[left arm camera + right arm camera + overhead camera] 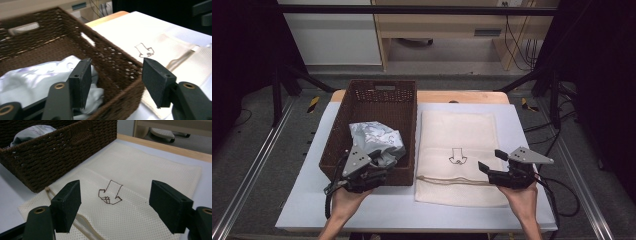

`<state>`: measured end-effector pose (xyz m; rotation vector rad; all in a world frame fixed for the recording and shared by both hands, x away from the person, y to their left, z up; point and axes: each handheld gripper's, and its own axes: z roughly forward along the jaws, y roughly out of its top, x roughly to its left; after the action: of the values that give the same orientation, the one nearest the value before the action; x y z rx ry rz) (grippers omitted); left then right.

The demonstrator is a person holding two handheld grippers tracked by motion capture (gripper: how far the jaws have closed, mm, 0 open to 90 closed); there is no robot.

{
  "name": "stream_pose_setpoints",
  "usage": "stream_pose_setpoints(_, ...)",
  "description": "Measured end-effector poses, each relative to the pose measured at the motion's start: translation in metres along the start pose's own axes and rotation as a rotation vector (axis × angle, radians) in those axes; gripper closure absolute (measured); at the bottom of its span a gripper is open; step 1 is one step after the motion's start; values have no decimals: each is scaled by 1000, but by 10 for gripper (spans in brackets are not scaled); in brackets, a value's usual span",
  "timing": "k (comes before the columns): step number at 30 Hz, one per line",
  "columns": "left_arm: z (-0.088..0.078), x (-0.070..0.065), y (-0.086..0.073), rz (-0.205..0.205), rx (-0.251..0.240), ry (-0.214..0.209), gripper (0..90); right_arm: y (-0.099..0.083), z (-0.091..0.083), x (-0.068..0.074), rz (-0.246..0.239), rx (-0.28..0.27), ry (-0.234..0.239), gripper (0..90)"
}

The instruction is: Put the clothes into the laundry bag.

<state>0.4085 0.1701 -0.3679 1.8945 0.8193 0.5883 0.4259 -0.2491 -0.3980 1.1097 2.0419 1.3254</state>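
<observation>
A crumpled grey-white cloth (377, 140) lies in the near half of a dark brown woven basket (362, 102). My left gripper (382, 167) is open at the basket's near right corner. In the left gripper view (118, 83) one jaw stands inside beside the cloth (32, 80), the other outside, and the basket wall (117, 72) runs between them untouched. A cream mesh bag (457, 135) with a dark arrow mark (457, 158) lies flat to the right of the basket. My right gripper (492, 161) hovers open over the bag's near right part (116, 206), nothing between its jaws.
A white mat (522, 130) covers the wooden table (462, 96). The bag's drawstring (447, 181) runs along its near end. Black frame bars and cables (562, 190) stand at the right side. A hand holds each gripper at the table's near edge.
</observation>
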Motion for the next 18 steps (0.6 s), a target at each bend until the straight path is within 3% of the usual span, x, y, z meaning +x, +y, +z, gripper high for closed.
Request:
stream_pose_setpoints(4,11,-18,1,42,21,-37,468,-1,6,3,-12,22,19,284)
stream_pose_setpoints(15,32,-49,-3,99,63,-108,599,-2,11,9,-28,43,38,311)
stream_pose_setpoints(18,42,-61,-6,117,96,-143,627,-3,16,12,-39,57,43,316)
